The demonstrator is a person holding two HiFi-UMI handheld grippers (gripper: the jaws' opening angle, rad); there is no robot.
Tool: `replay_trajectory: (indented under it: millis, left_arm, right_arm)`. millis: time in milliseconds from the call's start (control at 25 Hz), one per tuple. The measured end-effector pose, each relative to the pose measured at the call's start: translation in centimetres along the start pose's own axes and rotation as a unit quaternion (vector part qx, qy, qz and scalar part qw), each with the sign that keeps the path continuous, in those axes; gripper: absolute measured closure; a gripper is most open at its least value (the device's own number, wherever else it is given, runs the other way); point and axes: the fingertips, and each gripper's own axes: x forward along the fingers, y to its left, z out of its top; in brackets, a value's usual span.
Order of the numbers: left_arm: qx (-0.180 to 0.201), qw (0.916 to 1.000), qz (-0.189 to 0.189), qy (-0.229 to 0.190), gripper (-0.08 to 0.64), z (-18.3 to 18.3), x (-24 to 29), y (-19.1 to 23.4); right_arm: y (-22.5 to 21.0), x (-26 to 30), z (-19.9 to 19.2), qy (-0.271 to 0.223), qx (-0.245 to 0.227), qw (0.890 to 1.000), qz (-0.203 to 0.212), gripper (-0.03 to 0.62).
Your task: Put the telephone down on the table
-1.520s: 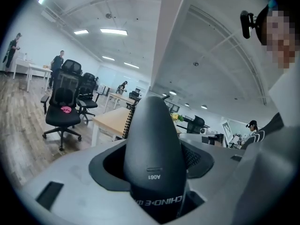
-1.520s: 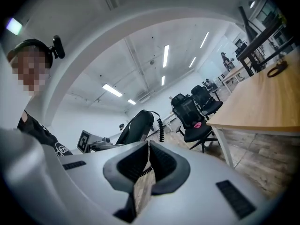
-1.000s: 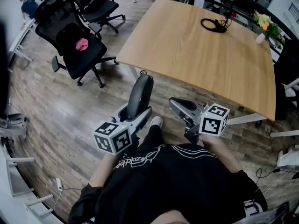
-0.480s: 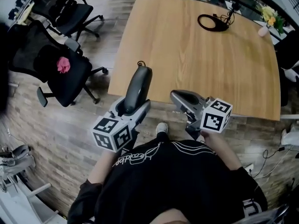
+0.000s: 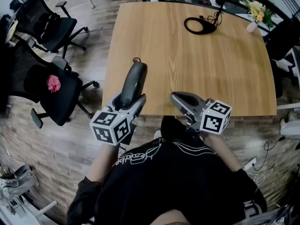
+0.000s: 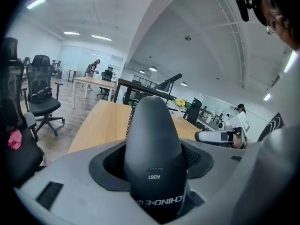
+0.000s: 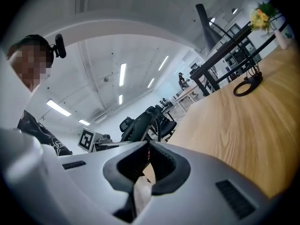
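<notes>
Telephone [image 5: 132,84] is clamped between the wide-spread jaws of the left gripper [image 5: 130,104], held up at the near left corner of the wooden table [image 5: 211,74]. Just beside it, the right gripper [image 5: 177,99] is closed and empty. Black cable loop [image 5: 199,26] lies far across.

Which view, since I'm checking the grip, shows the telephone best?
The left gripper view: the telephone fills it, clamped in the left gripper. The head view shows it small, from above; the right gripper view catches only a dark sliver.
</notes>
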Motion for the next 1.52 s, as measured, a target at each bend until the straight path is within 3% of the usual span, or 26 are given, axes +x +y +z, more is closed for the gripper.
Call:
replay_trajectory:
  millis: [240,440,600,880,1240,1520]
  left_arm:
    - [0.036,0.9992,0.01,0.012,0.278,1.4,3.1,1.2]
    - [0.036,0.9987,0.019,0.032,0.278,1.8,6.4,2.8]
    - [0.011,0.9983,0.015,0.055,0.278,1.6,10.2,3.7]
    - [0.009,0.9934,0.022,0.112,0.278,-0.7,16.7,5.8]
    - [-0.016,0.9843,0.034,0.172,0.278,-4.9,22.1,7.2]
    - [-0.008,0.9812,0.03,0.191,0.278,-5.9,24.1,6.9]
  right_arm:
    - [-2.5,0.4,2.1,-0.01,0.015,1.0,-0.003,0.552]
    - [-5.2,0.5,3.9,-0.01,0.018,1.0,-0.013,0.552]
    - [-8.1,0.4,5.1,-0.009,0.031,0.999,-0.024,0.552]
    - [-13.2,-0.2,7.0,-0.004,0.057,0.997,-0.047,0.552]
    - [-18.3,0.2,6.2,0.01,0.103,0.993,-0.059,0.552]
    - [-20.5,0.3,6.1,0.006,0.118,0.99,-0.076,0.552]
